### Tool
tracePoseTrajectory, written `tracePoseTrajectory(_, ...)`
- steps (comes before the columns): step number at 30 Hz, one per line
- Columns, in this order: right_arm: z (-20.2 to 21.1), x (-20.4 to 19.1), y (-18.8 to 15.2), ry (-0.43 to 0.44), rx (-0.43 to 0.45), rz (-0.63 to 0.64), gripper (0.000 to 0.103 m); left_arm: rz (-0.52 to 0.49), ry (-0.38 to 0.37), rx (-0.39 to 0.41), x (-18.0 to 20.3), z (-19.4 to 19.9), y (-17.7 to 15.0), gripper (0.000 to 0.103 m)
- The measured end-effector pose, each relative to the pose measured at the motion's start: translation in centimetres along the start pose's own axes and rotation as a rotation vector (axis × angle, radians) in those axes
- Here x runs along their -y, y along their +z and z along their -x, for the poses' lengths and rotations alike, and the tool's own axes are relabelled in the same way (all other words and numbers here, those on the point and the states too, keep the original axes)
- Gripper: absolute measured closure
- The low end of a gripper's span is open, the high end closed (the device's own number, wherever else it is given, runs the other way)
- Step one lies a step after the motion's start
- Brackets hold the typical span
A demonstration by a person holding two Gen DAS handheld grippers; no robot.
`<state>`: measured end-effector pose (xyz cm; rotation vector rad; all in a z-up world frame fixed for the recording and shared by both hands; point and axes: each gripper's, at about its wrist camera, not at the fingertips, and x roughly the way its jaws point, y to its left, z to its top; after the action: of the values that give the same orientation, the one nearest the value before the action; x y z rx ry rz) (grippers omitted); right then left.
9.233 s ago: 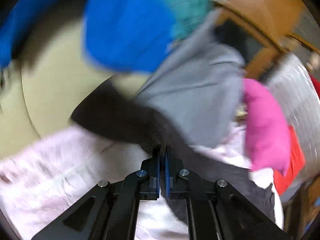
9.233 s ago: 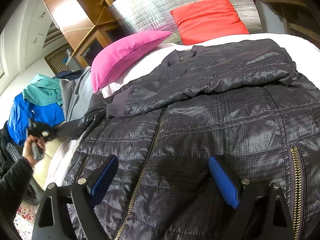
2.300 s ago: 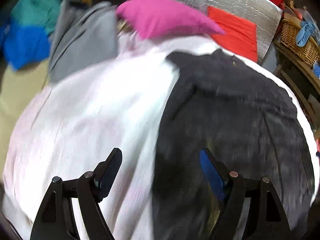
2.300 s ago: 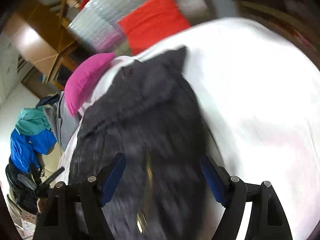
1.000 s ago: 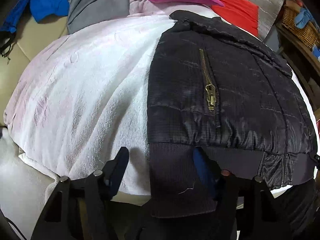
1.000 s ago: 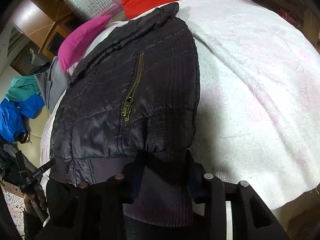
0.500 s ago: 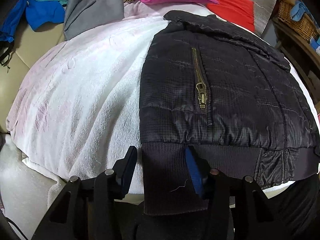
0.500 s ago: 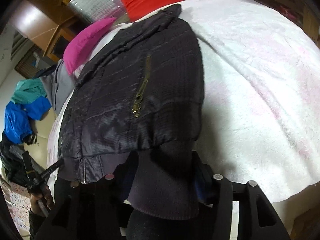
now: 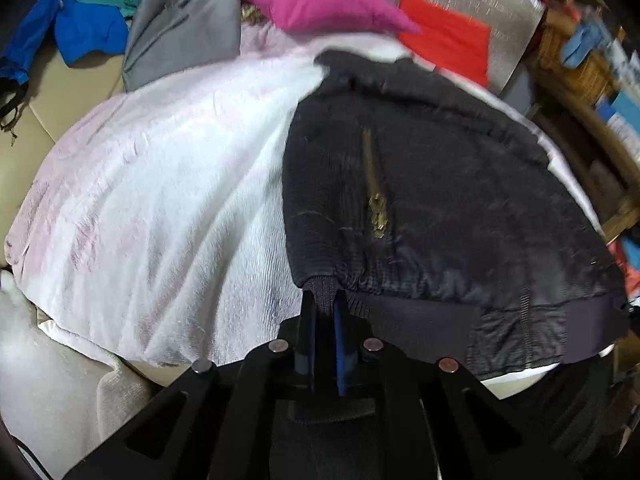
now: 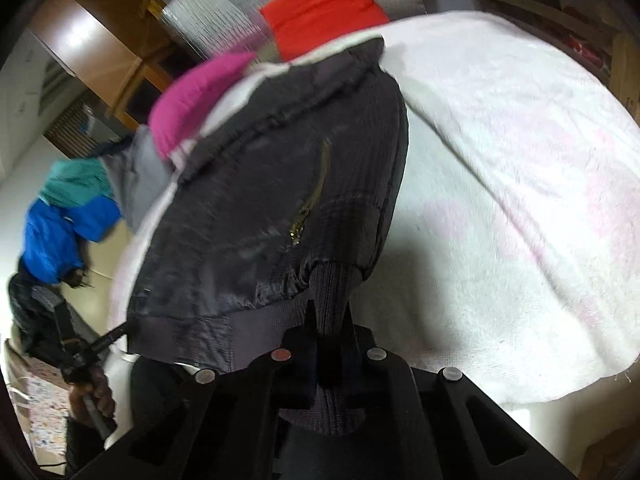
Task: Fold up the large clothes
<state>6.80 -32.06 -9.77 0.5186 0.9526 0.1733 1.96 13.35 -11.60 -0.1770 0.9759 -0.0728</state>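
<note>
Black quilted jacket (image 9: 460, 184) spread on the white blanket (image 9: 160, 200), brass pocket zipper (image 9: 376, 204) showing, ribbed hem bunched where left gripper (image 9: 324, 312) and right gripper (image 10: 328, 320) have just clamped it, far collar blurred, hem's underside hidden.

The left gripper (image 9: 323, 312) has just closed its jaws on the ribbed hem of the dark quilted jacket (image 9: 448, 200), which lies on a white blanket (image 9: 168, 184), brass pocket zipper (image 9: 376, 200) facing up. Beyond it sit a pink pillow (image 9: 320, 4), a red cushion (image 9: 448, 40) and a grey garment (image 9: 184, 28).
</note>
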Motion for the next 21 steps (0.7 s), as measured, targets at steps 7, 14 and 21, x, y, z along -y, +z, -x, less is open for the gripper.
tracePoseTrajectory(7,-1.7,2.1,-0.9,0.04,-0.034,-0.066,0.09,-0.009,0.007,-0.055,-0.3,-1.4,-0.7,0.089)
tracePoseTrajectory(14,-3.8,3.6,-0.5,0.046,-0.026,-0.108,0.042,0.04,-0.02,-0.041,-0.5,-2.6,-0.1,0.043)
tracePoseTrajectory(21,-4.4,2.2,-0.2,0.096,-0.06,-0.08,0.094,-0.005,0.008,-0.045,1.3,-1.8,0.4,0.092)
